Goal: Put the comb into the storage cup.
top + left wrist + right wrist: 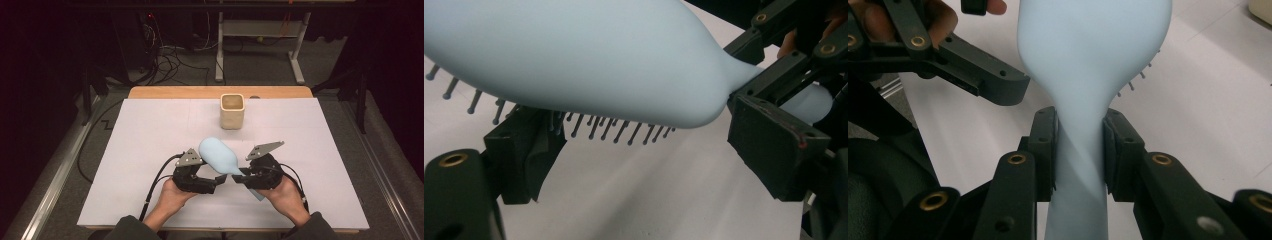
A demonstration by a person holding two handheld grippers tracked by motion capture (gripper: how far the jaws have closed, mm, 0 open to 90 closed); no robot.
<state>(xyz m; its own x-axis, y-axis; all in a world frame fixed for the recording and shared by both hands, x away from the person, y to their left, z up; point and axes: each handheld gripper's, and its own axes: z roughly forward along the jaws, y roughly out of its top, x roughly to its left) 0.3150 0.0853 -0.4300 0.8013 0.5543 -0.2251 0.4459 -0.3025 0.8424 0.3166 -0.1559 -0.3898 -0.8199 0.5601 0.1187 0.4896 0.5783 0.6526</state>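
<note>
Hairbrush (1088, 65) handle clamped btwn right gripper (1079, 145) jaws, head beyond.

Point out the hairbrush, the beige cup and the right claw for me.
hairbrush (216, 154), high view, on the pale blue back of its head.
beige cup (232, 117), high view, on its front wall.
right claw (1079, 150), right gripper view, midway between the pads shut on the brush handle.

Beige square cup (232, 111), white table cover (150, 135), floor cables (170, 60)
</note>
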